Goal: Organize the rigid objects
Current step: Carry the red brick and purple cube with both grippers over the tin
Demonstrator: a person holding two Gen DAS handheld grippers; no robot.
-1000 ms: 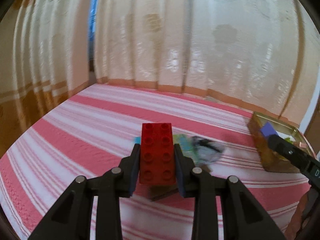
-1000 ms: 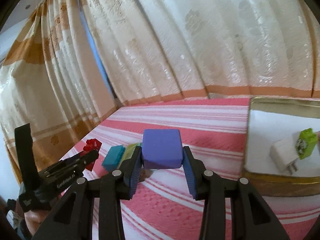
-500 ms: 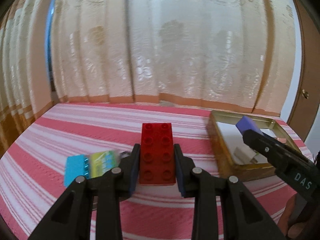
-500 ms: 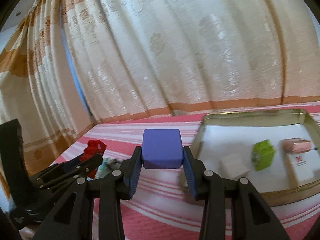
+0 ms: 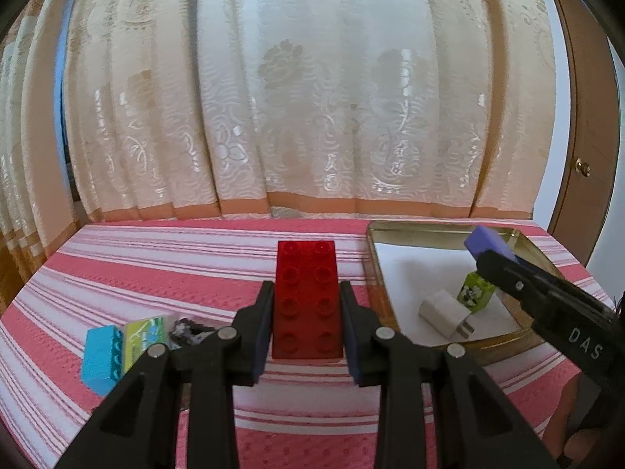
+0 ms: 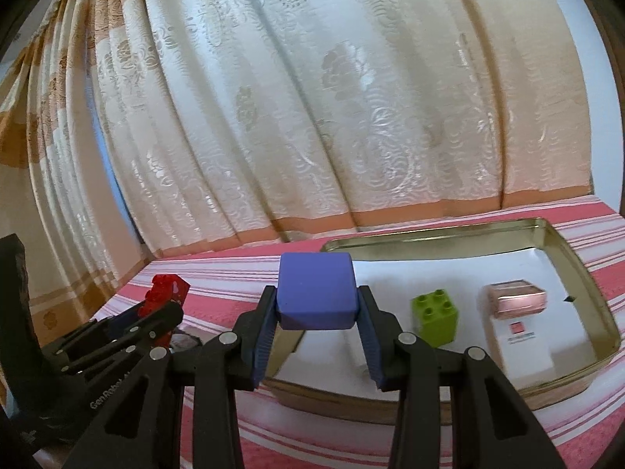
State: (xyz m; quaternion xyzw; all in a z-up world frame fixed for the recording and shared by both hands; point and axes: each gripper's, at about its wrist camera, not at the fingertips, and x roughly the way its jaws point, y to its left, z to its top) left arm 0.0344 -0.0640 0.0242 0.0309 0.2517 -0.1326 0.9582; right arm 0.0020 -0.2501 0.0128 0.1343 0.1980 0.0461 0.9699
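Observation:
My left gripper [image 5: 306, 308] is shut on a red studded brick [image 5: 307, 293] and holds it above the striped cloth, left of the gold tray [image 5: 377, 285]. My right gripper [image 6: 315, 314] is shut on a purple cube [image 6: 315, 293] above the tray's [image 6: 601, 312] near left corner. It also shows in the left wrist view [image 5: 490, 248] over the tray. The tray holds a green brick [image 6: 435, 314], a white charger [image 5: 445, 312] and a pink box [image 6: 515, 299]. The left gripper and its red brick [image 6: 166, 291] show at left in the right wrist view.
A blue brick [image 5: 100, 353], a green printed block [image 5: 146, 332] and a dark small item [image 5: 185, 330] lie on the red-and-white striped cloth [image 5: 156, 273] at left. A cream curtain [image 5: 312, 97] hangs behind. A wooden door [image 5: 586, 117] stands at far right.
Both grippers have swung right toward the tray with their loads. The purple cube now hangs over the tray's near left corner, and the tray shows larger in both views.

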